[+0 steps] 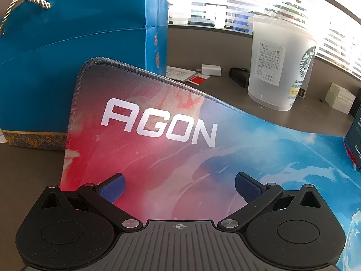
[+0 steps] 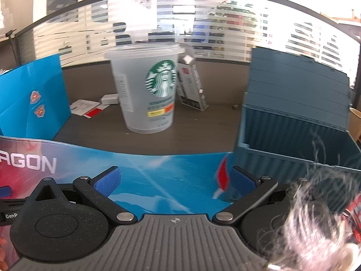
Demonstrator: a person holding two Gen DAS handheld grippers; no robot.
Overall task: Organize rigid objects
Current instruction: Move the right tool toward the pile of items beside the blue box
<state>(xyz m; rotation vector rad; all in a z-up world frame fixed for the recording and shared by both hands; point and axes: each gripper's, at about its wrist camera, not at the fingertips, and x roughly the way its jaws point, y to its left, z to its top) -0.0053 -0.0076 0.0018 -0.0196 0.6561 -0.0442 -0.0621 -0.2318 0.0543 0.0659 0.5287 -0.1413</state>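
Observation:
A frosted Starbucks cup [image 1: 279, 63] stands upright on the brown desk, beyond the far edge of a red and blue AGON mouse mat [image 1: 158, 135]. It also shows in the right wrist view [image 2: 149, 90], straight ahead past the mat [image 2: 158, 174]. My left gripper [image 1: 179, 188] is open and empty, low over the mat's red end. My right gripper [image 2: 174, 179] is open and empty over the mat's blue part. A dark teal box [image 2: 293, 117] stands just right of the right gripper; its corner shows in the left wrist view [image 1: 354, 140].
A blue gift bag [image 1: 67, 56] with a rope handle stands at the left, also in the right wrist view [image 2: 33, 99]. A white charger [image 1: 211, 69], papers [image 1: 180, 73], a black object [image 1: 240, 75] and a dark carton [image 2: 191, 85] lie behind the cup. A white box [image 1: 339, 98] sits far right.

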